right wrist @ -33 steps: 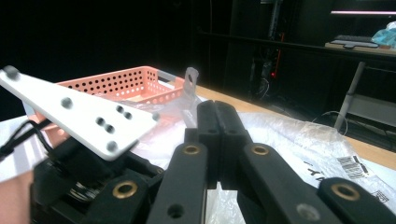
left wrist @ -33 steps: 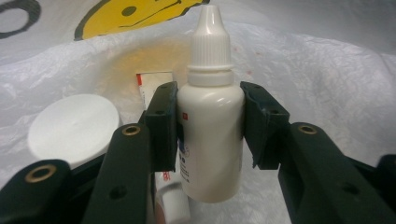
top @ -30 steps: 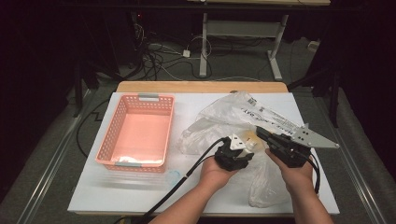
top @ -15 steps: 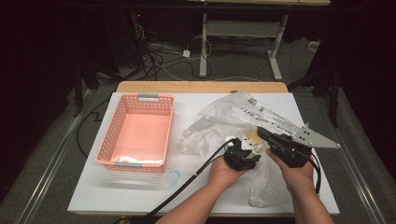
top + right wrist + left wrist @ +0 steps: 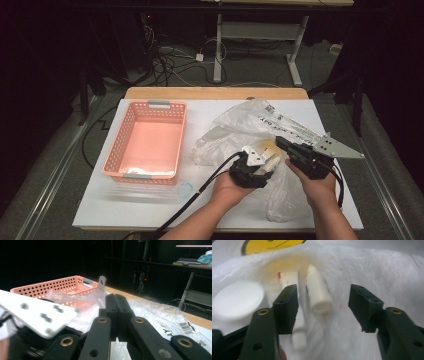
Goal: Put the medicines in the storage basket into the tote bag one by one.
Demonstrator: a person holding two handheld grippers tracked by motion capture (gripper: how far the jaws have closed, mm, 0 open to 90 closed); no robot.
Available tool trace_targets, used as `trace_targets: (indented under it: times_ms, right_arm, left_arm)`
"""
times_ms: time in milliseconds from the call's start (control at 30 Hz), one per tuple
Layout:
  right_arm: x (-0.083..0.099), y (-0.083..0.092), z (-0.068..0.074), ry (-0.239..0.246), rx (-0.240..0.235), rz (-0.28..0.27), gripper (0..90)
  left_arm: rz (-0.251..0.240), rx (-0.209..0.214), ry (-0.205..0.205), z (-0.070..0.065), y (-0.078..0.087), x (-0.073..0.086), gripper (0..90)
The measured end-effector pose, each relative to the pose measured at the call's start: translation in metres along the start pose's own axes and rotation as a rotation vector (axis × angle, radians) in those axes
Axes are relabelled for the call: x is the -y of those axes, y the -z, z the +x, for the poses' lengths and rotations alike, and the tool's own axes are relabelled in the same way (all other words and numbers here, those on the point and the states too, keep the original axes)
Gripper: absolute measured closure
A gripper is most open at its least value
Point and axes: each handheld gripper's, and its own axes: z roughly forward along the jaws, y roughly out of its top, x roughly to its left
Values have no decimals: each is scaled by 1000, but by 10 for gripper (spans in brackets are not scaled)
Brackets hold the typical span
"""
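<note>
Left gripper (image 5: 267, 161) fingers newly parted around bagged tubes (image 5: 318, 292); right gripper (image 5: 117, 315) fingers closed.

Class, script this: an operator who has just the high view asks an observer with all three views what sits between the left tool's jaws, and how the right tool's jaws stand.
Operator: What is in front of the left tool?
Observer: In the left gripper view a small cream-white plastic tube lies between its jaws, which have just been opening. Neither jaw presses on it.
Operator: And the right tool?
Observer: The right gripper view shows its two jaws pressed flat together. I cannot tell whether any film of the clear plastic bag is pinched between them.
</note>
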Motion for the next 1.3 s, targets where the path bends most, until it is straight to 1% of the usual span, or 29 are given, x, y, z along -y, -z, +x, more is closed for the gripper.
trace_targets:
  times_ms: [67, 167, 267, 333, 400, 467, 567, 600, 667, 700, 733, 767, 800, 867, 900, 933, 967, 1000, 1067, 1100, 1133, 1167, 1200, 1267, 1300]
  right_arm:
    - [0, 0, 0, 5, -1, 5, 900]
    - [0, -1, 2, 6, 1, 6, 900]
    - [0, -3, 3, 12, 0, 10, 900]
    - [0, -3, 4, 12, -2, 13, 900]
    - [0, -3, 4, 15, -3, 14, 900]
    - [0, -3, 4, 13, -1, 16, 900]
    - [1, -3, 4, 10, 2, 20, 900]
    - [1, -3, 4, 10, 0, 19, 900]
    - [1, -3, 4, 12, -1, 18, 900]
    - [1, -3, 4, 12, 0, 20, 900]
    - [1, -3, 4, 11, -1, 21, 900]
    - [1, -3, 4, 15, 0, 18, 900]
    - [1, -4, 4, 15, -1, 18, 900]
    - [1, -4, 4, 18, -1, 17, 900]
    - [2, -4, 4, 14, -1, 16, 900]
    - [2, -4, 4, 9, -2, 22, 900]
    - [2, -4, 5, 10, -2, 23, 900]
    - [2, -5, 5, 12, -3, 23, 900]
    - [2, -5, 5, 13, -3, 25, 900]
    - [2, -5, 5, 11, -3, 26, 900]
    - [3, -5, 6, 10, -3, 30, 900]
    - [3, -6, 6, 16, -3, 27, 900]
    - [3, -7, 6, 16, -4, 28, 900]
    - [3, -7, 7, 16, -6, 30, 900]
    - [3, -7, 7, 24, -7, 28, 900]
  left_arm:
    - [-12, -11, -2, 2, 15, 11, 396]
    - [-15, -19, 19, 5, 35, 26, 387]
    - [-18, -25, 37, 6, 51, 39, 373]
    - [-12, -24, 50, 6, 59, 47, 358]
    - [4, -26, 61, 5, 64, 53, 320]
    - [24, -16, 77, 5, 67, 60, 298]
    - [63, -17, 88, 4, 66, 69, 254]
    - [78, -22, 92, 3, 65, 72, 227]
    - [105, -33, 111, 4, 60, 76, 169]
    - [125, -35, 120, 4, 57, 76, 154]
    - [144, -42, 118, 4, 55, 75, 153]
    - [153, -35, 120, 4, 52, 73, 151]
    - [170, -36, 125, 3, 48, 71, 138]
    - [191, -56, 113, 0, 41, 66, 102]
    - [205, -65, 101, -1, 37, 64, 77]
    - [219, -83, 83, -4, 34, 62, 62]
    - [224, -96, 69, -6, 30, 60, 62]
    - [220, -96, 72, -6, 29, 58, 67]
    - [208, -99, 84, -6, 25, 55, 127]
    - [209, -101, 80, -6, 24, 54, 144]
    - [200, -94, 71, -6, 23, 53, 163]
    - [195, -88, 64, -6, 22, 52, 236]
    - [194, -85, 68, -5, 21, 51, 285]
    - [189, -86, 77, -5, 21, 51, 339]
    - [186, -92, 77, -5, 21, 51, 365]
